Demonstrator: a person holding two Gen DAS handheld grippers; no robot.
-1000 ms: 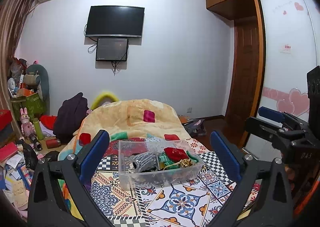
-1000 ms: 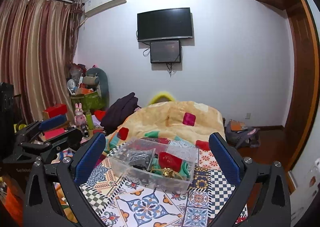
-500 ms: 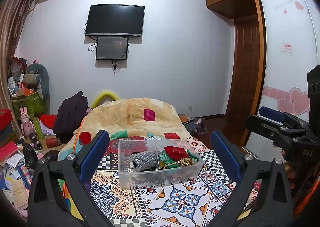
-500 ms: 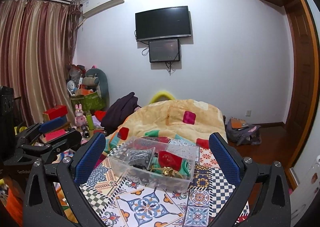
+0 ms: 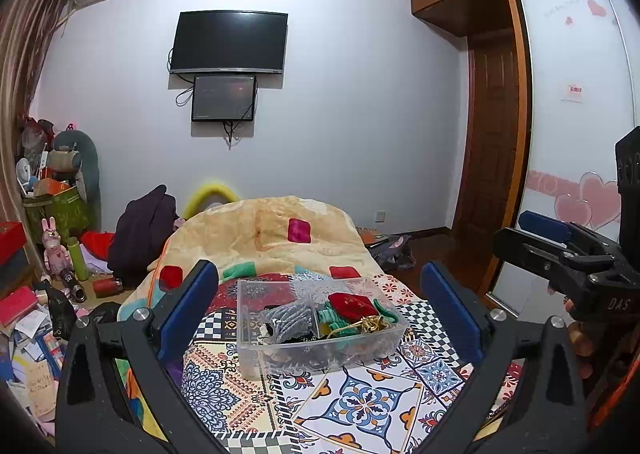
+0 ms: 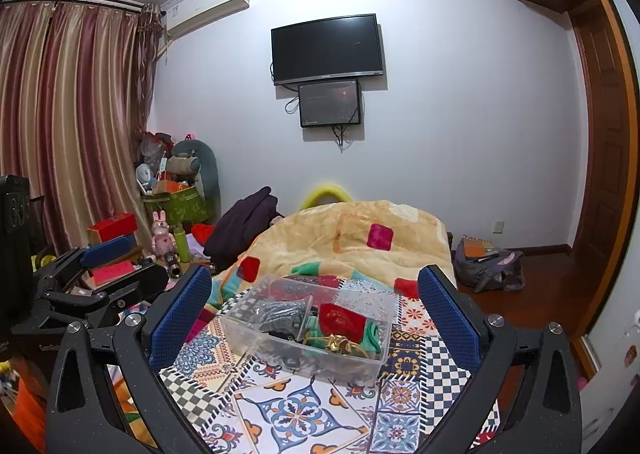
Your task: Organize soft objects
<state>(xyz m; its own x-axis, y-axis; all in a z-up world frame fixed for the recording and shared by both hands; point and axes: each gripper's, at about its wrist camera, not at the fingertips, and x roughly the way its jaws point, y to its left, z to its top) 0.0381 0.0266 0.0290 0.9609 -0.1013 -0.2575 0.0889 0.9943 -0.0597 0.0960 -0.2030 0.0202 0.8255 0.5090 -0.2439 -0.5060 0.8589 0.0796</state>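
A clear plastic bin sits on a patterned tile cloth; it also shows in the right wrist view. It holds a grey knit item, a red pouch, green fabric and a gold cord. My left gripper is open and empty, raised in front of the bin. My right gripper is open and empty, also facing the bin. Each gripper shows at the other view's edge.
A yellow quilt with coloured patches lies on the bed behind the bin. Dark clothing is piled at its left. Boxes, toys and papers clutter the left floor. A bag lies on the wood floor at right.
Both views have tilted down very slightly; the bin and grippers hold almost the same places. Both grippers stay open.
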